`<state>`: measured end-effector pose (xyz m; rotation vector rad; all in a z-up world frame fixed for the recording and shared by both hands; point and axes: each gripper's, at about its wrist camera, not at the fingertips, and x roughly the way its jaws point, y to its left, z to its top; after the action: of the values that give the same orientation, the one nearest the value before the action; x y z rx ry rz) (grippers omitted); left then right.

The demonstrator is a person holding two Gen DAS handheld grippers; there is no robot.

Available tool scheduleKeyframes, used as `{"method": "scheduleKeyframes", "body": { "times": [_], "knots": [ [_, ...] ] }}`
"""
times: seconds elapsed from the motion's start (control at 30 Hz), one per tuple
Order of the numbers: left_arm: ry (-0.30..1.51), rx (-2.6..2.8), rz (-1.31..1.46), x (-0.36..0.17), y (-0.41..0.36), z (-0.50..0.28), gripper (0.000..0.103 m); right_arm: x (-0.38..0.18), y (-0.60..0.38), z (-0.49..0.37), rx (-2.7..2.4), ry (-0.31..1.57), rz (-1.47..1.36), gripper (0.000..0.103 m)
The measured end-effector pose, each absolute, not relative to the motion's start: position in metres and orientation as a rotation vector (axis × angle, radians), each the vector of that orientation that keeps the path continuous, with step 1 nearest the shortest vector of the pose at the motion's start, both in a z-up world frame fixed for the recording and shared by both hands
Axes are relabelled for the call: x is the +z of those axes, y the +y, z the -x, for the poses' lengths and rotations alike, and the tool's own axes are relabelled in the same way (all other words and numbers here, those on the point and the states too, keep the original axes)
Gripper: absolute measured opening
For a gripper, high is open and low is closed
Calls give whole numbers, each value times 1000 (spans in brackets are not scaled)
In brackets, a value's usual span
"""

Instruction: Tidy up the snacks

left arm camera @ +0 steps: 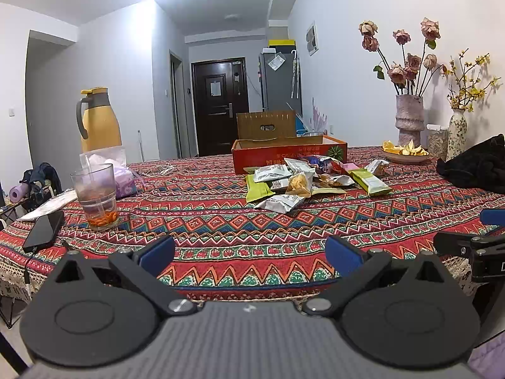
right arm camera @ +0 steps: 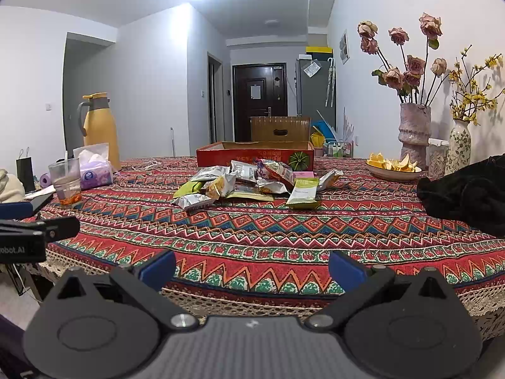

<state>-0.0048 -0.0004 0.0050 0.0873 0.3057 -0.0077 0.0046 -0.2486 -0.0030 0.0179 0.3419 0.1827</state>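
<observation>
Left wrist: left tongs (left arm camera: 249, 254) spread, empty; right tongs (right arm camera: 252, 268) likewise; snack pile (right arm camera: 249, 180) beyond.

Glossy foil snack packets (left arm camera: 303, 180) lie on matt woven tablecloth (left arm camera: 221, 221).

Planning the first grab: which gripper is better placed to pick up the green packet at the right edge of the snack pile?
The right gripper, probably. The green packet lies almost straight ahead of it; from the left gripper the same packet sits off to the right. Both are open and empty.
</observation>
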Motion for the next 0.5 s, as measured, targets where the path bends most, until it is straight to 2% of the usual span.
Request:
{"method": "scheduleKeyframes", "body": {
  "times": [0.5],
  "knots": [
    [304, -5, -89, 6, -1, 5, 103, -3, -250, -5, 183, 345, -20, 103]
  ]
}}
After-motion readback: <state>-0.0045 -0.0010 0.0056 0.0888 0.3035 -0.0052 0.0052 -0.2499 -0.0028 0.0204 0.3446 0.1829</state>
